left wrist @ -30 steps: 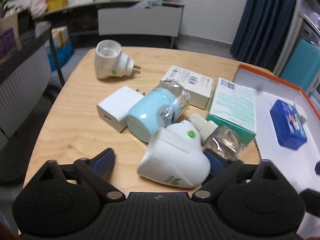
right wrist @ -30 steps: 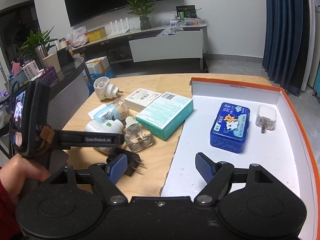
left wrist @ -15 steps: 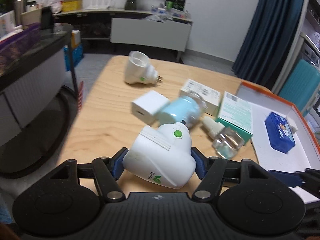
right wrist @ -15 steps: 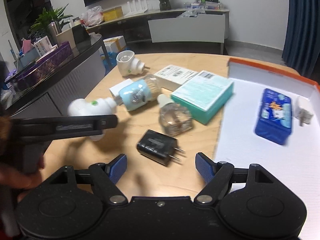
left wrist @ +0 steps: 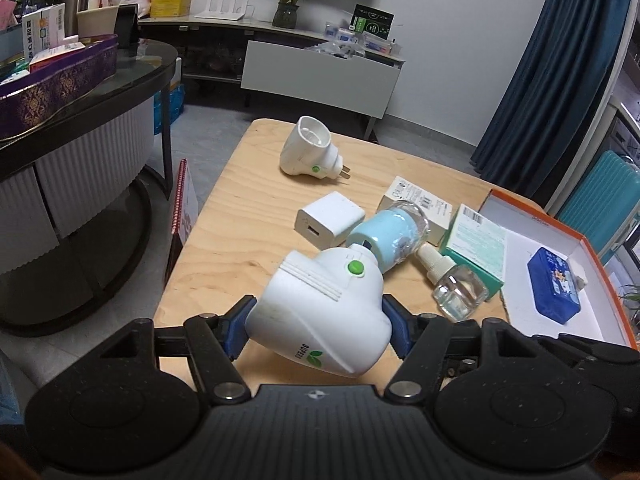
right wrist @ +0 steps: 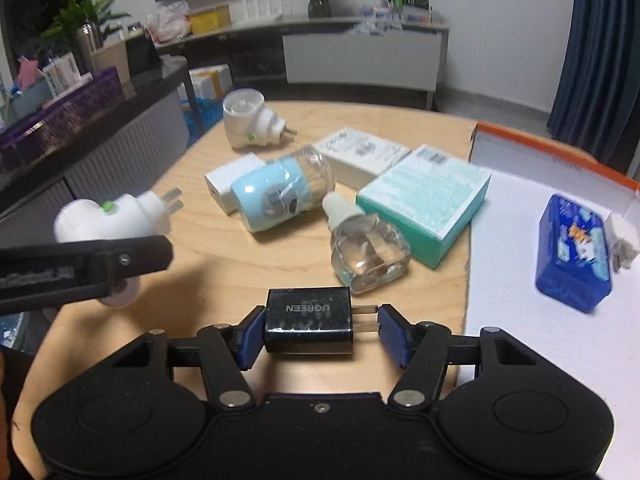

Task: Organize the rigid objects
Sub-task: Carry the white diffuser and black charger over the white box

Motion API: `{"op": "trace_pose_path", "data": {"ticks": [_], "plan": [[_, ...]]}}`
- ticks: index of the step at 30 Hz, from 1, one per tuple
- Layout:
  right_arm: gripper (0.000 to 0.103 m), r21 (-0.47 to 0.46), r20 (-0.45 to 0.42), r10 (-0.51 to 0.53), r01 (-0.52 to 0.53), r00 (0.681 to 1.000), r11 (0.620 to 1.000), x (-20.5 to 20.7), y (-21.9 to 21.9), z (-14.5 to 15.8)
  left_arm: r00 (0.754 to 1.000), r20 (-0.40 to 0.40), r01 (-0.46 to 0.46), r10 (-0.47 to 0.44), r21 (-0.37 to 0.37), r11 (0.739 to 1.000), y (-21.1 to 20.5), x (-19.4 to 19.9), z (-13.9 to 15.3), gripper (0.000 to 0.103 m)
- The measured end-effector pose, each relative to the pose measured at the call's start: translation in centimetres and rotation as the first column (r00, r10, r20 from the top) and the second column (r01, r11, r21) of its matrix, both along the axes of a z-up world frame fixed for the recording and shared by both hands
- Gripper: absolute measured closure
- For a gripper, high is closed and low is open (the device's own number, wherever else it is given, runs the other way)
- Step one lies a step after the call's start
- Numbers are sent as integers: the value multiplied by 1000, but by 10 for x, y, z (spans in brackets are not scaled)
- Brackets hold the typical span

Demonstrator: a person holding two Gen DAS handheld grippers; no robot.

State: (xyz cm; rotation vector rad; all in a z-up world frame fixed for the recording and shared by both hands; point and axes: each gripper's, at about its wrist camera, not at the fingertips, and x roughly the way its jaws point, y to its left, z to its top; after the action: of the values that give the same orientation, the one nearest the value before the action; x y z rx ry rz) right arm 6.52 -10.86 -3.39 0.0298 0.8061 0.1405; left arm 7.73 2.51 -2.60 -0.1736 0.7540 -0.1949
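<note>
plug-in vaporizer (left wrist: 320, 312), white with a green button, sits pinched between the blue pads of my left gripper (left wrist: 318, 330), lifted clear of the round wooden table (left wrist: 236, 248). in the right wrist view the same vaporizer (right wrist: 112, 216) shows at the left with its two prongs pointing toward the middle of the table, the left gripper's black arm (right wrist: 80, 268) crossing under it.

my right gripper (right wrist: 320, 330) is closing on a black ugreen charger (right wrist: 308, 320) that lies on the table's near edge. the left pad touches the charger's body; the right pad meets the tips of its two prongs.

on the table, beyond both grippers, lies a loose cluster. a light blue bottle with a clear end (right wrist: 284, 192) lies on its side, touching a white usb charger cube (left wrist: 330, 224) behind it. just beside it, a clear glass refill bottle with a white cap (right wrist: 366, 248) lies against a teal box (right wrist: 428, 200). a white box (right wrist: 360, 152) rests behind the teal one. a second white vaporizer (left wrist: 310, 154) lies apart at the far side, prongs pointing right.

to the right stands a white tray with an orange rim (right wrist: 520, 132). inside it lies a blue tin (right wrist: 574, 252), with a small white plug adapter (right wrist: 622, 240) just beside it near the tray's far wall, blurred.
</note>
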Motion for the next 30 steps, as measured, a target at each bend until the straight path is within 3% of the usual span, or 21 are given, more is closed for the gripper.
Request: {"op": "trace_pose_path", "data": {"ticks": [13,30], "plan": [[31,8,124,-32,31,992,999,-39,-40,51,997,47,63,-62,-12,998,-30,-18,18,36],[31,15,151,-181,181,972,983,-77,-107,62,980,61,193,-191,-22,981,-93,-29,32,36]]}}
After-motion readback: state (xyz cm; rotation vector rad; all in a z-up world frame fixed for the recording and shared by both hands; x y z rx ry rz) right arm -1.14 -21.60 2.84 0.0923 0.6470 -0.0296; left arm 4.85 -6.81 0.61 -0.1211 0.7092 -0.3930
